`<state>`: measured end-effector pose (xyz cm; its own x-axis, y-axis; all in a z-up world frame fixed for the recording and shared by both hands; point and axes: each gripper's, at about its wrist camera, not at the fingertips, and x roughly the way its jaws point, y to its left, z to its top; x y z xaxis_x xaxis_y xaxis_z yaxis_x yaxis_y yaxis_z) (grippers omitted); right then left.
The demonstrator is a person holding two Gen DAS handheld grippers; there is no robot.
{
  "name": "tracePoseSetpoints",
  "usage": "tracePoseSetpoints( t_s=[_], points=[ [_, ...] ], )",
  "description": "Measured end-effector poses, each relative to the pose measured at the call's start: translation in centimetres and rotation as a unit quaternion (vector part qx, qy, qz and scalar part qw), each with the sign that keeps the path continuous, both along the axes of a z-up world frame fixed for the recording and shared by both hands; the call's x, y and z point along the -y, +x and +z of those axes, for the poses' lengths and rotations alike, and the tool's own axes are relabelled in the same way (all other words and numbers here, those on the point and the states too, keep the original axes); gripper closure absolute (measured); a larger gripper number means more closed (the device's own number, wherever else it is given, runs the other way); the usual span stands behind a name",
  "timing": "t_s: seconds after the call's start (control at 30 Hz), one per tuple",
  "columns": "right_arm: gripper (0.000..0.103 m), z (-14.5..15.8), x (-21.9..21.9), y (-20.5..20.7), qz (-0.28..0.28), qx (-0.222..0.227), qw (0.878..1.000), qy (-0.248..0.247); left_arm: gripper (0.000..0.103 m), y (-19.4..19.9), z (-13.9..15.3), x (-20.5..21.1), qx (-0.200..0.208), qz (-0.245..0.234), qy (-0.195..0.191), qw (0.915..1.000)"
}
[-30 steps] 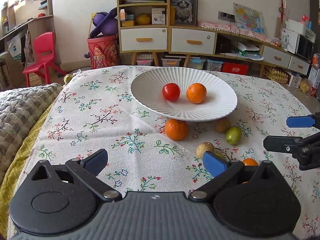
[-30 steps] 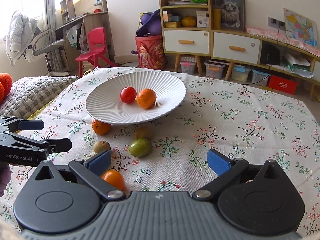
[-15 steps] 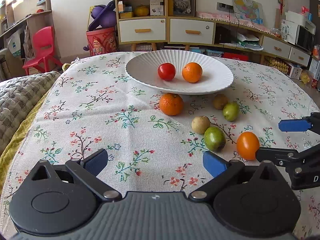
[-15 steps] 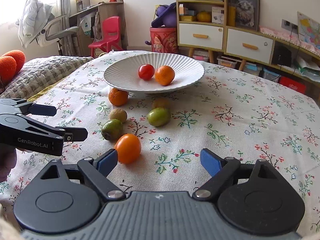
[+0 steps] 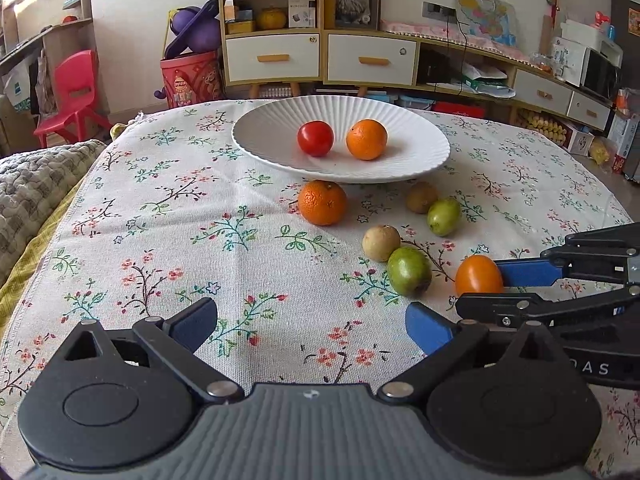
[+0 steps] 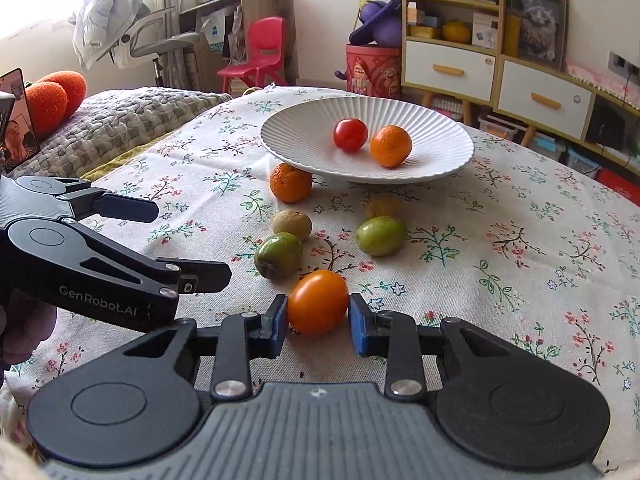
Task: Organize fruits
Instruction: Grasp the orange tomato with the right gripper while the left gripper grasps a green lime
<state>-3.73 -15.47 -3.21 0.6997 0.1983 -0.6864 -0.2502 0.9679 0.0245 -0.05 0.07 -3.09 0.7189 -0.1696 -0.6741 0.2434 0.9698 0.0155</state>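
A white ribbed plate (image 5: 256, 140) (image 6: 440, 160) holds a red tomato (image 5: 315, 138) (image 6: 350, 134) and an orange (image 5: 366, 139) (image 6: 391, 146). On the cloth lie a mandarin (image 5: 322, 202) (image 6: 291, 182), two brown fruits (image 5: 381, 242) (image 5: 421, 197), two green fruits (image 5: 409, 271) (image 5: 443, 216) and an orange tomato (image 5: 478, 276) (image 6: 318, 301). My right gripper (image 6: 318, 314) has its blue pads closed against both sides of the orange tomato, which rests on the cloth. My left gripper (image 5: 312, 324) is open and empty above bare cloth, to the left of the right gripper.
A floral tablecloth (image 5: 160, 220) covers the table. A grey quilted blanket (image 6: 120, 120) lies off the left edge. Shelves, drawers and a red chair (image 5: 76, 92) stand behind the table.
My right gripper moved forward and left to the orange tomato and closed its jaws on it. My left gripper drew back a little and stayed open.
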Motion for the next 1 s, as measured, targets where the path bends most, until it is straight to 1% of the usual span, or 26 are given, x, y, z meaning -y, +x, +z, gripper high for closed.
tracePoseSetpoints(
  t_s=[0.2, 0.3, 0.43, 0.5, 0.67, 1.0],
  points=[
    [0.075, 0.3, 0.6, -0.2, -0.011, 0.002, 1.000, -0.008, 0.013, 0.2, 0.1, 1.0, -0.004, -0.004, -0.009, 0.9999],
    [0.075, 0.5, 1.1, -0.2, -0.023, 0.004, 1.000, -0.013, 0.016, 0.2, 0.2, 1.8, -0.006, -0.010, -0.014, 0.9998],
    [0.075, 0.6, 1.9, 0.0, -0.037, 0.004, 0.999, -0.013, 0.025, 0.3, 0.0, 2.8, -0.010, -0.018, -0.013, 0.9997],
    [0.075, 0.6, 2.1, 0.0, -0.042, 0.004, 0.999, -0.014, 0.027, 0.4, -0.2, 3.3, -0.014, -0.022, -0.013, 0.9996],
    [0.075, 0.6, 2.6, 0.1, -0.052, 0.003, 0.999, -0.014, 0.039, 0.7, -0.3, 4.1, -0.019, -0.028, -0.018, 0.9993],
    [0.075, 0.6, 2.9, 0.3, -0.057, 0.002, 0.998, -0.014, 0.055, 1.0, -0.2, 4.7, -0.022, -0.024, -0.028, 0.9991]
  ],
)
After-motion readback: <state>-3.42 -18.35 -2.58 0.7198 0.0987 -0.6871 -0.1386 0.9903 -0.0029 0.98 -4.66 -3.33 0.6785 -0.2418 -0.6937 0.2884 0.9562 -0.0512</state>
